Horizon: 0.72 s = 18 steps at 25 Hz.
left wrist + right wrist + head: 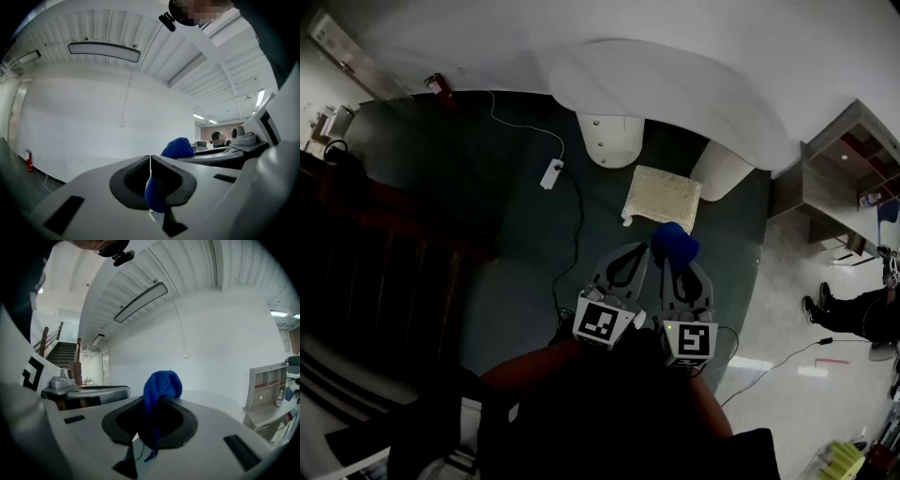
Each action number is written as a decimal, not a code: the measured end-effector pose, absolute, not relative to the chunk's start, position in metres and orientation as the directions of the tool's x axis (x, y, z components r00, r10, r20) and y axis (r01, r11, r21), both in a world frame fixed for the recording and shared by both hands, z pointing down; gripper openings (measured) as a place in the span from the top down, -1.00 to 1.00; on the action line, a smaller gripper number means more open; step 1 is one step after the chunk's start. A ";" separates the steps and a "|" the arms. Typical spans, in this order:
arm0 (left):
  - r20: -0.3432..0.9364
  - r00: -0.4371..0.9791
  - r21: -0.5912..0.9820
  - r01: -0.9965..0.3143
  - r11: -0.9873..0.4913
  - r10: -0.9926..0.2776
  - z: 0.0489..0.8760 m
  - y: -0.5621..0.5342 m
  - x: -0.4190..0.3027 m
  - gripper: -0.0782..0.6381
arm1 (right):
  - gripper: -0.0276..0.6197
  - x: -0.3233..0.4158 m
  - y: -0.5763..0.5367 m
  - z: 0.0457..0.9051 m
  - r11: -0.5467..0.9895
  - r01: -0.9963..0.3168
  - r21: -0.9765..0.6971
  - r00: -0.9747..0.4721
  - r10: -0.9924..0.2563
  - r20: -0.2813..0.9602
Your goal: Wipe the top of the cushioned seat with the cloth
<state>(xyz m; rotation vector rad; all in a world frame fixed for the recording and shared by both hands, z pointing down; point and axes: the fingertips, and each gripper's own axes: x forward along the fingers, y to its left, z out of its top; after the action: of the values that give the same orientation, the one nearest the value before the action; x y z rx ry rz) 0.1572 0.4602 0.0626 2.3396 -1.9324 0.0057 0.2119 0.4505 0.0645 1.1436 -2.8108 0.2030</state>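
the cushioned seat [663, 197] lies straight ahead of both tongs, close beyond their tips. the right tongs [677, 262] are nearer, clamped on the bunched cloth [675, 242]. the left tongs [636, 251] are closed, seemingly pinching a blue corner.

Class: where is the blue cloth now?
Head view, right of centre: the blue cloth is clamped in the right gripper, just short of the beige square cushioned seat.
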 end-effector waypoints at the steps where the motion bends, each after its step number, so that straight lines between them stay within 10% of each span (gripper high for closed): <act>1: 0.077 0.183 0.072 -0.981 -0.177 -0.980 0.065 0.461 0.159 0.73 | 0.65 0.213 0.452 0.064 0.714 -0.695 -0.084 -0.718 -0.683 0.138; 18: 0.135 0.094 0.098 -0.992 -0.081 -0.986 0.102 0.434 0.141 0.73 | 0.64 0.231 0.419 0.082 0.749 -0.662 -0.035 -0.746 -0.653 0.134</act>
<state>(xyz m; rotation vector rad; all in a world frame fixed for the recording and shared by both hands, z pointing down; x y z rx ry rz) 0.1411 0.4343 0.1020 2.1956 -2.0099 0.0500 0.2306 0.4193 0.0817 1.0676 -2.8311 0.1217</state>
